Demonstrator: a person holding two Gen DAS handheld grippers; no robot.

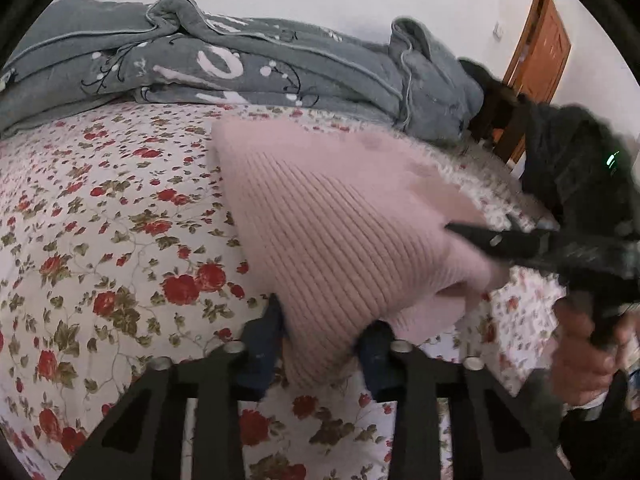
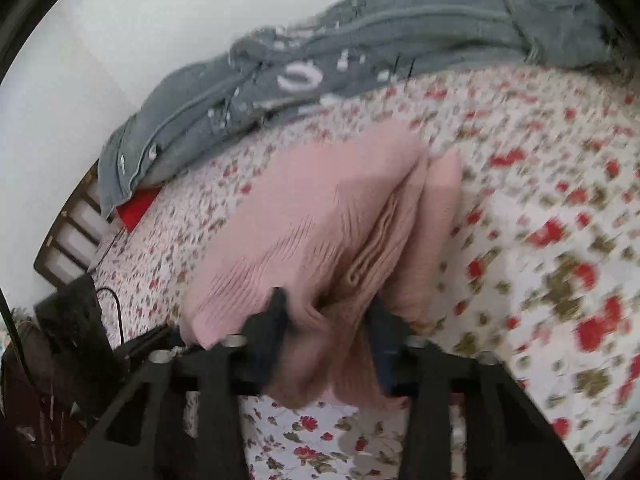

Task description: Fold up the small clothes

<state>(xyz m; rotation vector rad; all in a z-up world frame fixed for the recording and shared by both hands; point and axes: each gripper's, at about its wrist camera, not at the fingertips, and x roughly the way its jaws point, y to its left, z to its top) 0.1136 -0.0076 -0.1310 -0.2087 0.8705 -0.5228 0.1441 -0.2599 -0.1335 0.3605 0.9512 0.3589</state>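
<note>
The left gripper (image 1: 320, 332) has its jaws drawn narrow and clamped on the near corner of the pink knit (image 1: 320, 216); the cloth bunches between the two fingers (image 1: 264, 336) and rises from them over the bedspread (image 1: 100, 220); the right gripper (image 1: 472, 236), seen from the left wrist, bites the same knit at its right edge, with a hand (image 1: 580, 356) gripping the handle below; from its own camera the right gripper (image 2: 328, 320) is likewise narrow and pinched on a thick fold of knit (image 2: 304, 216), several ribbed layers gathered between the fingers (image 2: 276, 320); the garment lies partly on the flowered spread (image 2: 540, 240), its near edge lifted between the two tools; a grey blanket (image 1: 224, 64) is heaped along the far side against the wall; a wooden door (image 1: 540, 48) stands off to the right; the right view is blurred.
</note>
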